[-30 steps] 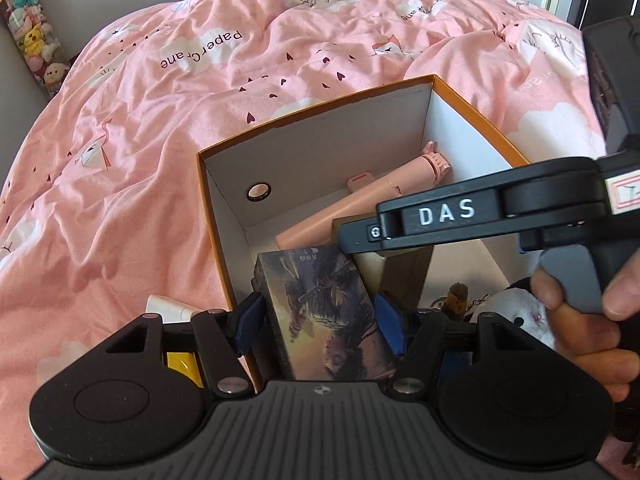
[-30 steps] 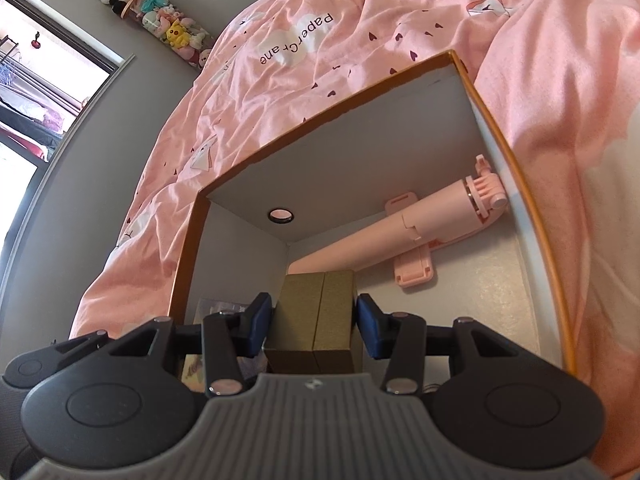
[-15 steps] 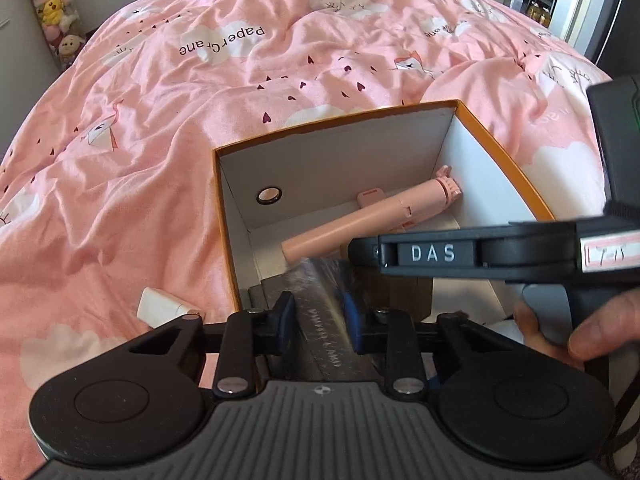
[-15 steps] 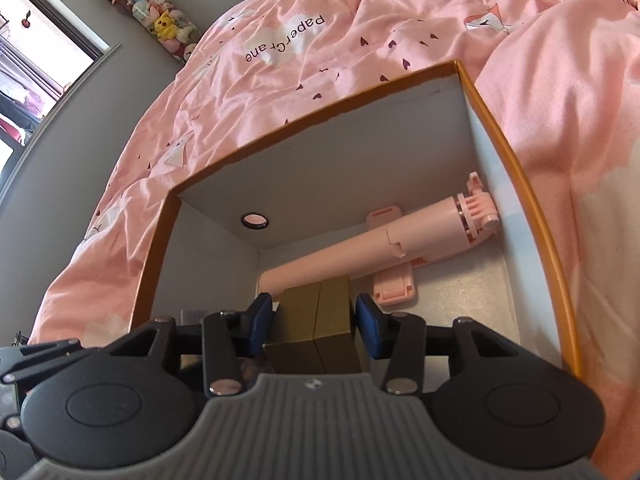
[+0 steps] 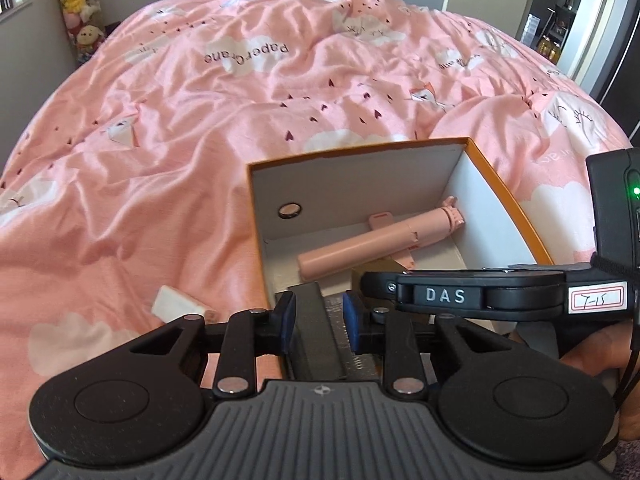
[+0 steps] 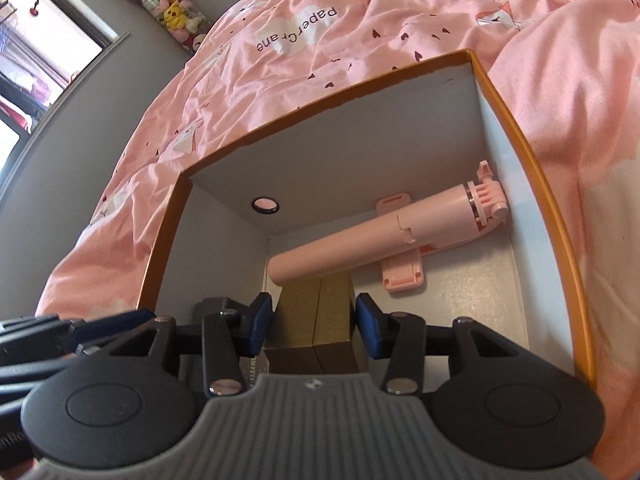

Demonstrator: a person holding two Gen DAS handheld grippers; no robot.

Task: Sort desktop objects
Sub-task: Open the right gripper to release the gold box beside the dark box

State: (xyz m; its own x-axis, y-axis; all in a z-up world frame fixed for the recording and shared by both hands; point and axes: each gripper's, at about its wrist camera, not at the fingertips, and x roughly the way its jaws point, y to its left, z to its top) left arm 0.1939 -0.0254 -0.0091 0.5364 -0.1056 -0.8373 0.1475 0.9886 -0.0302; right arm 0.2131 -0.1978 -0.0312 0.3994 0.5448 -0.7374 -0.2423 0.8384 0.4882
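Right wrist: gold box between right gripper pads

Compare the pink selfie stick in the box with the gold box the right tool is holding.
The pink selfie stick is a long round tube; the gold box is a squat block. The selfie stick lies loose on the floor of the orange-rimmed box; the gold box is clamped in the right tool. Both are inside the orange-rimmed box.

Both fisheye cameras ride on hand-held grippers, angled steeply down. The left wrist view hangs by the near left corner of the orange-rimmed white cardboard box; the right sits lower, nearly inside. Both share the long pink plastic selfie stick (and the pink quilt).
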